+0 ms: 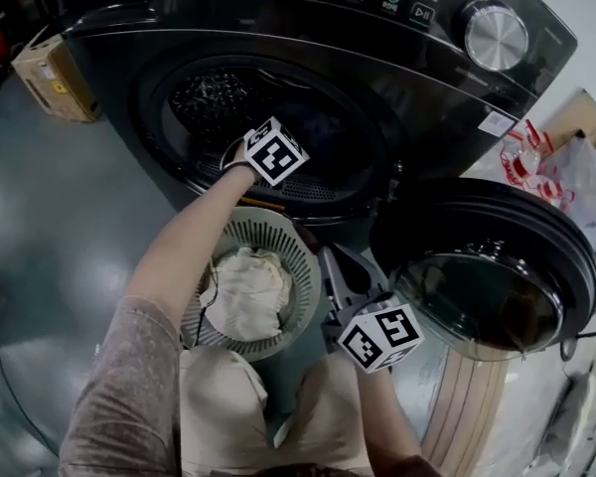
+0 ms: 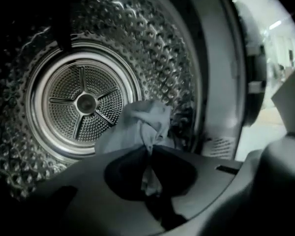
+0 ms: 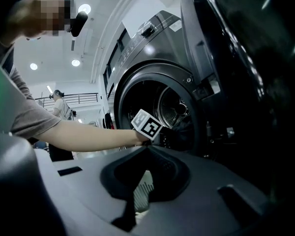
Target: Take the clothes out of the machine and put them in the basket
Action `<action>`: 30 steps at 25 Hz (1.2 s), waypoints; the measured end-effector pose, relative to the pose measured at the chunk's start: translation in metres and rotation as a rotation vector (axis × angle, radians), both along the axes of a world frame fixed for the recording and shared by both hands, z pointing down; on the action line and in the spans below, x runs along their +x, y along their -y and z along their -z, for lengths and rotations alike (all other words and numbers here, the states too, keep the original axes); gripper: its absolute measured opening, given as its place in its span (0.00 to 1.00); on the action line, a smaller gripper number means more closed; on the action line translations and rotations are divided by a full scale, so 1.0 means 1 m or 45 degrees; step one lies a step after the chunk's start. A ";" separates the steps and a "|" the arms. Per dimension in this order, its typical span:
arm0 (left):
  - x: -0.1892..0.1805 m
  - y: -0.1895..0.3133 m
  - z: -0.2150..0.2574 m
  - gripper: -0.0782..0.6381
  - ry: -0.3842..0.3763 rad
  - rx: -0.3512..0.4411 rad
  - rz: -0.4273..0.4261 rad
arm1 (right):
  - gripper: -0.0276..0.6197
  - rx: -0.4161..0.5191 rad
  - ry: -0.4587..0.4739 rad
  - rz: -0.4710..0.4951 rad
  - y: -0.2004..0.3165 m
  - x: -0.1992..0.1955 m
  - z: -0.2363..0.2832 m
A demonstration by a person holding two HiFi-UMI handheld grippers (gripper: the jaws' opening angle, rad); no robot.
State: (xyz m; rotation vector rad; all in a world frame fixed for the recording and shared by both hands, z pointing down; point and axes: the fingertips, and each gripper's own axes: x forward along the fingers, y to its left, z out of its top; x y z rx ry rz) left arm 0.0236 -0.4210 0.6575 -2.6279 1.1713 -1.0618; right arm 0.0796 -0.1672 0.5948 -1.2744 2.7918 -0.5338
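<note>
The left tool is clenched on a fold of pale cloth, its jaws pinched together with the fabric bunched up just above the tips. It reaches into the drum of the machine, and the cloth hangs off the drum's lower wall, at about 5 o'clock from the round hub at the back. In the head view the bare left forearm runs from 7 o'clock up to the dark opening, where the tool's marker cube sits at the lip. The right tool is clenched too, tips meeting on nothing, and it points nearly level toward the opening. It hovers at 4 o'clock of the basket, a round slatted tub on the floor at 6 o'clock of the opening. A cream garment lies inside it. The round door hangs open at 3 o'clock of the basket.
</note>
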 end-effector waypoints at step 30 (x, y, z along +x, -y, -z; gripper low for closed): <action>-0.073 -0.306 0.083 0.15 -0.270 -0.114 0.140 | 0.04 0.075 0.012 0.177 -0.010 -0.003 0.036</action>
